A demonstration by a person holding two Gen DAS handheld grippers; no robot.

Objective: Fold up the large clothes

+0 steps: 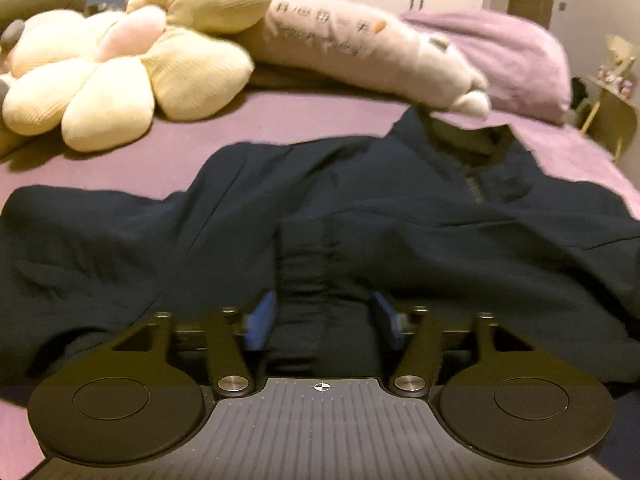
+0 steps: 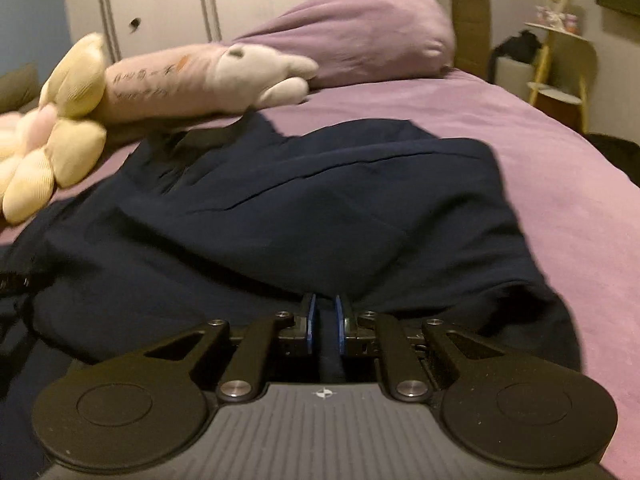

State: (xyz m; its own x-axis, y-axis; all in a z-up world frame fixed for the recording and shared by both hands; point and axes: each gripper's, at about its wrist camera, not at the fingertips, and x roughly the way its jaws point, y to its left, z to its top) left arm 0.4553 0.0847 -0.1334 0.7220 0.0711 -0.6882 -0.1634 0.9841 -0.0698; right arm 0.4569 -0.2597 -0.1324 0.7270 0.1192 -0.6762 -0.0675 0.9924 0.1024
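Observation:
A large dark navy jacket (image 1: 360, 216) lies spread and rumpled on the purple bed, its zipped collar toward the pillows. My left gripper (image 1: 320, 316) stands wide open with the jacket's gathered elastic hem (image 1: 306, 280) bunched between its blue pads (image 1: 262, 316). In the right wrist view the same jacket (image 2: 300, 208) fills the middle. My right gripper (image 2: 324, 320) is nearly closed, its blue pads (image 2: 311, 320) pinching a thin fold of the jacket's edge.
The purple bedsheet (image 2: 540, 184) extends to the right. A cream flower-shaped plush (image 1: 120, 72), a long pink plush (image 1: 360, 52) and a purple pillow (image 2: 360, 36) lie at the head of the bed. A yellow side table (image 2: 560, 72) stands beyond the bed's right edge.

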